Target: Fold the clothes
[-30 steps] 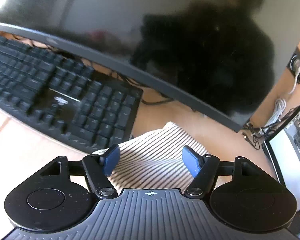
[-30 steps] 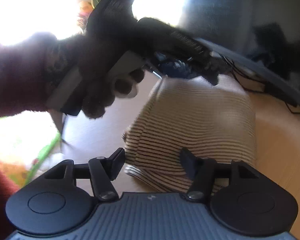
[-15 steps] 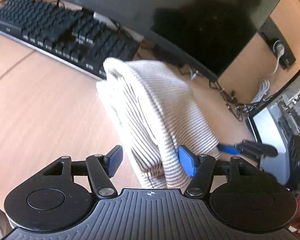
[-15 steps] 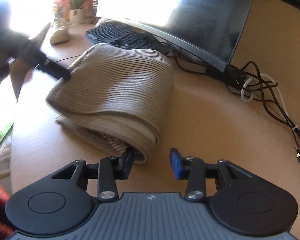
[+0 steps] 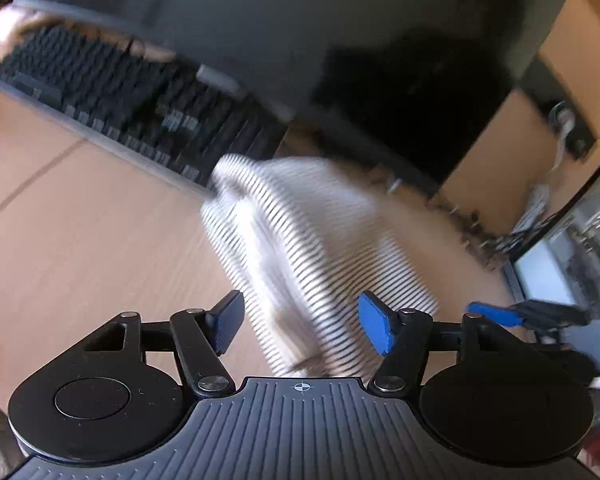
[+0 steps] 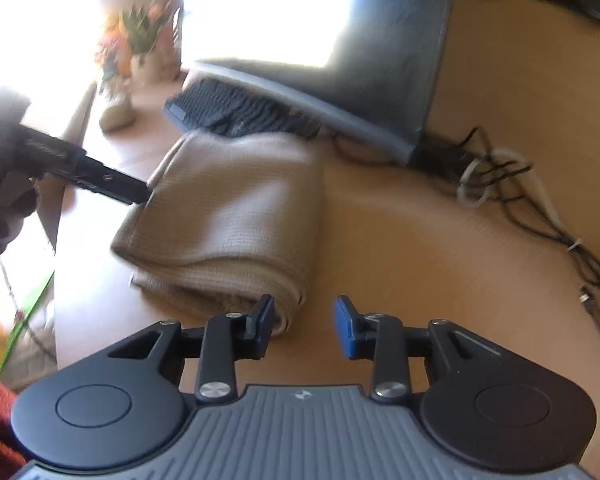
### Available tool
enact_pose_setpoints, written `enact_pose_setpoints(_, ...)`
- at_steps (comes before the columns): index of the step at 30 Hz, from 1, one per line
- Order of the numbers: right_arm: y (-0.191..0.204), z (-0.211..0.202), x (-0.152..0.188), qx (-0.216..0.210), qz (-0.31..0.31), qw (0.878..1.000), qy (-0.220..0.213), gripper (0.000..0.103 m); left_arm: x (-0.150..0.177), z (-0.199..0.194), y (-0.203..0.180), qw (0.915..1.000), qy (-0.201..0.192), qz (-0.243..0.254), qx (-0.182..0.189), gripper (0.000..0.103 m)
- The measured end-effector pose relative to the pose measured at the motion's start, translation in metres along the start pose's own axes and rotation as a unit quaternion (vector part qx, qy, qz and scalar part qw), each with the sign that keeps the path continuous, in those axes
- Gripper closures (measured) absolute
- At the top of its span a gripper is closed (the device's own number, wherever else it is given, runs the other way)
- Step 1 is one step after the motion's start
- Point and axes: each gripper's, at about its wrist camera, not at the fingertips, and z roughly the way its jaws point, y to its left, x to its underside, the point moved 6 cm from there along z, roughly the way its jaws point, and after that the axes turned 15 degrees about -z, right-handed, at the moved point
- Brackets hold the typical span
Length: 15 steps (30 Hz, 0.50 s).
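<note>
Folded striped garment (image 5: 316, 248) on the table (image 5: 80, 240), by the keyboard (image 5: 140, 108).
Your left claw (image 5: 300, 326) straddles its near end, pads apart; your right claw (image 6: 304, 322) gapes empty beside its corner.

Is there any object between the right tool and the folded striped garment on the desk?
Nothing visible stands between them. The right tool is right at the near corner of the folded striped garment, with only bare desk beside it. The keyboard and the cables lie beyond and to the side.

Wooden desk (image 5: 80, 248) under striped garment (image 5: 300, 240), keyboard (image 5: 140, 108)
</note>
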Motion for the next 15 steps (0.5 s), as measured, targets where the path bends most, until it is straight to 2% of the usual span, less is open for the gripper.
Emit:
enact_pose_setpoints(3, 0.003, 0.018, -0.009, 0.009, 0.002, 1.000, -0.004, 0.070, -0.010, -0.011, -0.020, 0.9985, -0.025, 0.002, 0.049, 0.040)
enact_pose_setpoints(5, 0.012, 0.037, -0.013, 0.005, 0.001, 1.000, 0.005, 0.070, -0.012, -0.008, -0.031, 0.9974, -0.022, 0.004, 0.068, 0.040)
enact_pose_setpoints(7, 0.022, 0.049, -0.020, 0.004, -0.002, 1.000, 0.008, 0.081, -0.012, 0.003, -0.038, 0.9979, -0.014, 0.026, 0.058, 0.040)
enact_pose_setpoints(9, 0.025, 0.044, -0.031, 0.005, 0.010, 1.000, -0.010, 0.085, -0.011, 0.020, -0.037, 0.9987, -0.001, 0.042, 0.028, 0.040)
enact_pose_setpoints(11, 0.026, 0.031, -0.041, -0.007, 0.010, 1.000, -0.023, 0.086, -0.011, 0.038, -0.027, 0.9991, 0.013, 0.038, 0.009, 0.041)
enact_pose_setpoints(15, 0.036, 0.033, -0.032, 0.007, -0.048, 0.998, 0.034, 0.083, -0.010, 0.053, -0.022, 0.9985, 0.019, 0.051, -0.002, 0.041)
